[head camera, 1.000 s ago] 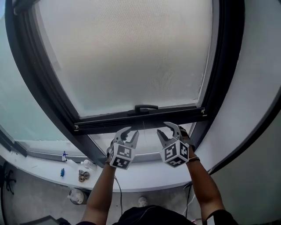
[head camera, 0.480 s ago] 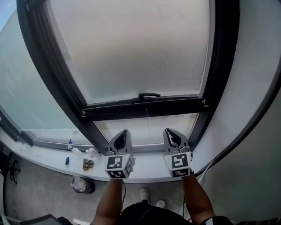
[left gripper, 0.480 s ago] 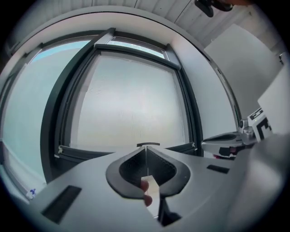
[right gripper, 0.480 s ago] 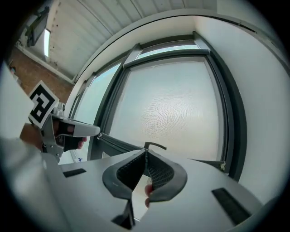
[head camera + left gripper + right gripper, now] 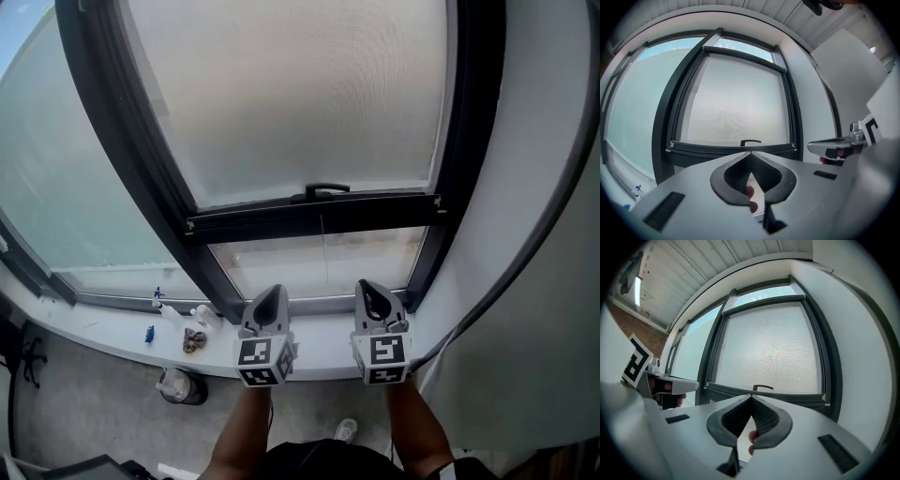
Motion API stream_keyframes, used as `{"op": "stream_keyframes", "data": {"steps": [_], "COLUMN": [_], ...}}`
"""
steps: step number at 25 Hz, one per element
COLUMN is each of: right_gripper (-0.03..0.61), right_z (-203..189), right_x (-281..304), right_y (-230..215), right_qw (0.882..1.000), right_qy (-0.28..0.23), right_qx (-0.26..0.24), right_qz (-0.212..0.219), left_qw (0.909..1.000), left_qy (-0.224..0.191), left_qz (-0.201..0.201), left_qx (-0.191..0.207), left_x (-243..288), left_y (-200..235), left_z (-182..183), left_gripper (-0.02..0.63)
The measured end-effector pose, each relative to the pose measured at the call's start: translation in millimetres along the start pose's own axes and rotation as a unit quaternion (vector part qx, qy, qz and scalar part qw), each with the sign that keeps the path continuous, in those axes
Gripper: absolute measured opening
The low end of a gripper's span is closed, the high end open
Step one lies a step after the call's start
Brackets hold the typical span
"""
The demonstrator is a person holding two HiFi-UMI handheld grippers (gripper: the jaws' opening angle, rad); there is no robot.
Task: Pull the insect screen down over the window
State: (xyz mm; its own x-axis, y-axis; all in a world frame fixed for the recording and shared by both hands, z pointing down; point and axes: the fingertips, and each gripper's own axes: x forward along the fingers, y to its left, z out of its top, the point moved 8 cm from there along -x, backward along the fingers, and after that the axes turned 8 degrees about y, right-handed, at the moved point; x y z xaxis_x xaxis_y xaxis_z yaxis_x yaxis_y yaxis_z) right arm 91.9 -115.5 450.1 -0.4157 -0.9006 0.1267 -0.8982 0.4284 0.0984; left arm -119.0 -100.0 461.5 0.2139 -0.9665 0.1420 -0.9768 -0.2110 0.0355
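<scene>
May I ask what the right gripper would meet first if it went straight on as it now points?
Most likely the insect screen's dark bottom bar, just below its handle; depth is unclear, so it might pass underneath.

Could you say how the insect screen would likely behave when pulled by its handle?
The mesh looks thin, so probably floppy and light. Its dark bar looks rigid and spans the frame, so it should slide straight.

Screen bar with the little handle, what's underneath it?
Under the bar, a strip of uncovered window glass shows, then the white sill. Above, the mesh covers the pane, so nothing outside can be made out.
</scene>
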Motion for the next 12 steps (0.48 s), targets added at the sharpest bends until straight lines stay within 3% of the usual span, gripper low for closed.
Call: {"op": "stream_keyframes", "data": {"steps": [12], "right_gripper": [0.003], "right_z": [-21], "right_x": [-54], "right_y": [81], "right_qw": [0.999], "right_qy": [0.029], "right_qx": [-0.004], "right_qz": [-0.014], "left_qw": [0.9996], "left_qy": [0.017], "left_qz": [-0.023], "left_qx": [0.007], "left_x": [-85], "left_y": [28], "left_z": [-30], "left_gripper": [0.003]}}
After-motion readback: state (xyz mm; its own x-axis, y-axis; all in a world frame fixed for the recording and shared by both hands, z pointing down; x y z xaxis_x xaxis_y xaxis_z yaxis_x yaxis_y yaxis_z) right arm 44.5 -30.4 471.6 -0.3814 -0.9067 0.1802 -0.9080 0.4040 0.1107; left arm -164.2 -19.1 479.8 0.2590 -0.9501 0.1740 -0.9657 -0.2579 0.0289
